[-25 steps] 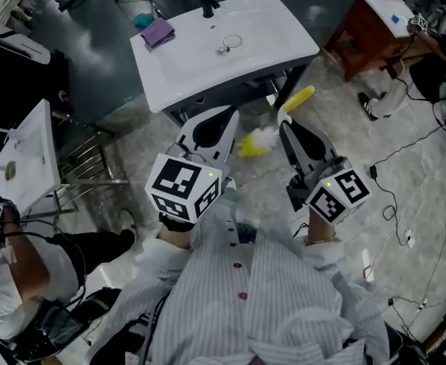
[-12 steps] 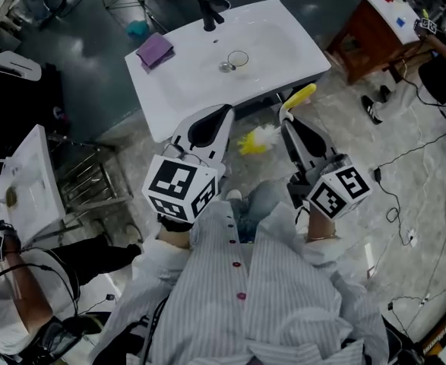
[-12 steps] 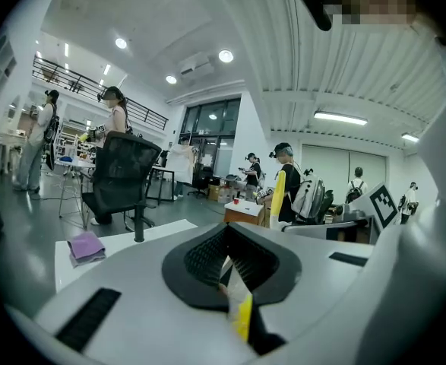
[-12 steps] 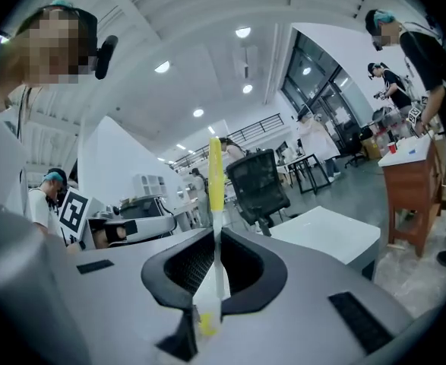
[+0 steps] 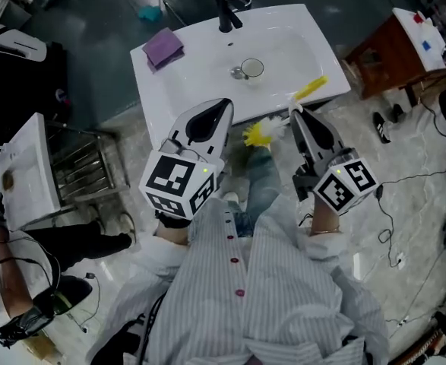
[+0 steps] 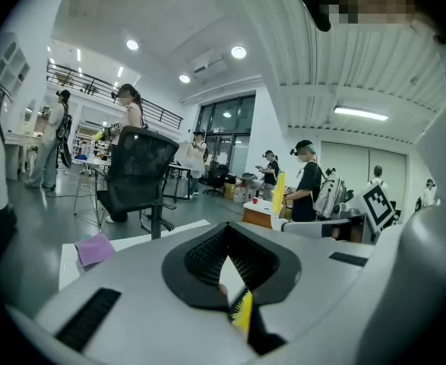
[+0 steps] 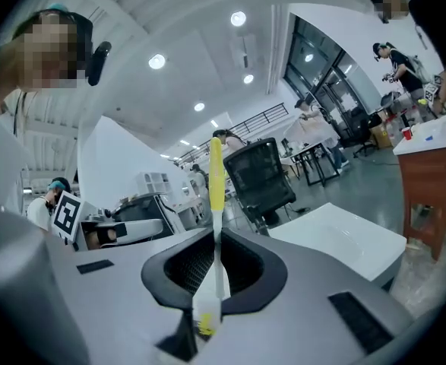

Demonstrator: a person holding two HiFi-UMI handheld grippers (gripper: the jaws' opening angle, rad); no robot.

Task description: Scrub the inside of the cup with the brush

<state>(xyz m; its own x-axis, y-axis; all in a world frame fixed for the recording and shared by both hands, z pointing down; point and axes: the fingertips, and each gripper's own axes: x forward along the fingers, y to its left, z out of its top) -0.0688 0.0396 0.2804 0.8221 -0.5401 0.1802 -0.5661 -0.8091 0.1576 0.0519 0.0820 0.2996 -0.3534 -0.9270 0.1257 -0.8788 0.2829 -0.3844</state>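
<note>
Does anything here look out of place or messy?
Nothing looks spilled or broken. One oddity: the right gripper clamps the brush at mid-shaft, so its yellow handle lies over the front rim of the sink while its bristles stick out past the edge, above the floor.

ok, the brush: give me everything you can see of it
The brush is thin, with a white shaft, a yellow handle end and a fluffy yellow-and-white bristle head. The right gripper has its jaws shut on the shaft about midway. In the head view it lies slanted, with the yellow end over the front edge of the white sink and the bristles off the edge, pointing toward the left gripper. Contact with the sink can't be told.
</note>
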